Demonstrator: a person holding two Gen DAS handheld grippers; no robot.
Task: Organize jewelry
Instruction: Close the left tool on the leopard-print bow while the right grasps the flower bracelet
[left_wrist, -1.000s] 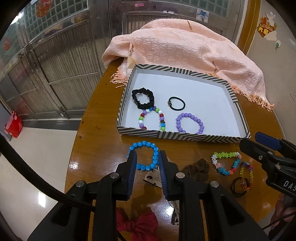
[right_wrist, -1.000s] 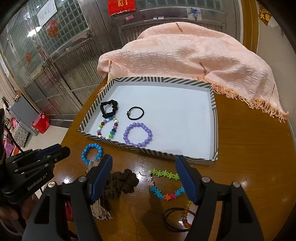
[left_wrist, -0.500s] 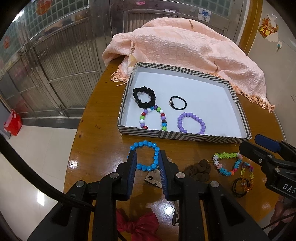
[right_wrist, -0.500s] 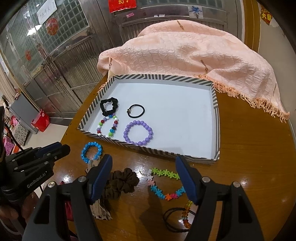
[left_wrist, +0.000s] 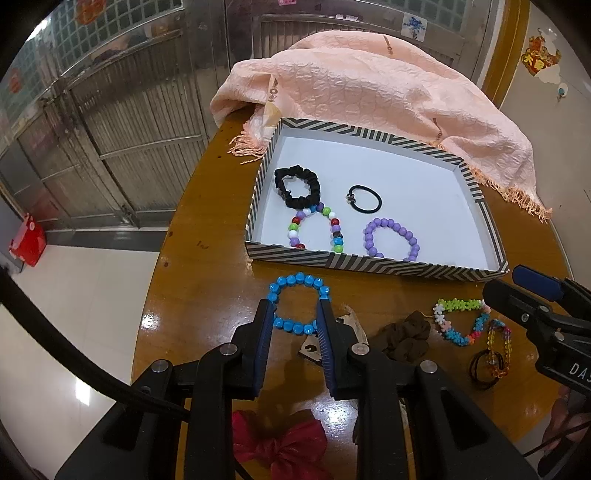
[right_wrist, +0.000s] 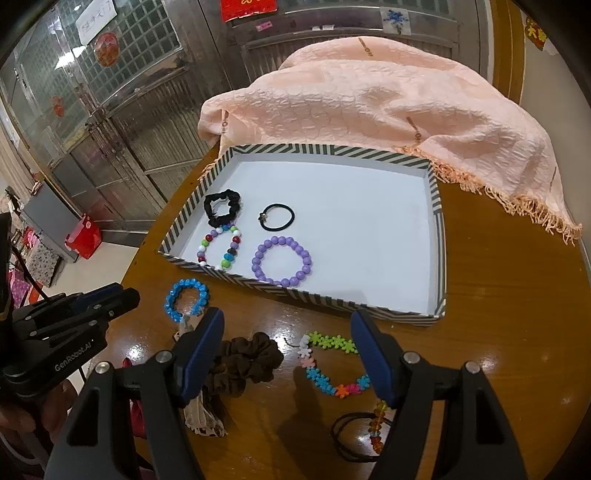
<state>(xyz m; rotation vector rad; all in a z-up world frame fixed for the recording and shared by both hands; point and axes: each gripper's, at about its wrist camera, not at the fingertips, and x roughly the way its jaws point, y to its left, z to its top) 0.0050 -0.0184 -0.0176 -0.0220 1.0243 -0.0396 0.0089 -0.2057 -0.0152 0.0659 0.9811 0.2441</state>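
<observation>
A striped tray holds a black scrunchie, a thin black hair tie, a multicoloured bead bracelet and a purple bead bracelet. In front of it on the wooden table lie a blue bead bracelet, a brown scrunchie and a flower bracelet. My left gripper hovers just short of the blue bracelet, its jaws a narrow gap apart and nothing between them. My right gripper stands wide open above the brown scrunchie and flower bracelet.
A peach cloth is heaped behind the tray. Near the right front lie an amber bead bracelet and dark hair ties. A red bow and a patterned fabric scrap lie near the front edge. The table's rim curves away on the left.
</observation>
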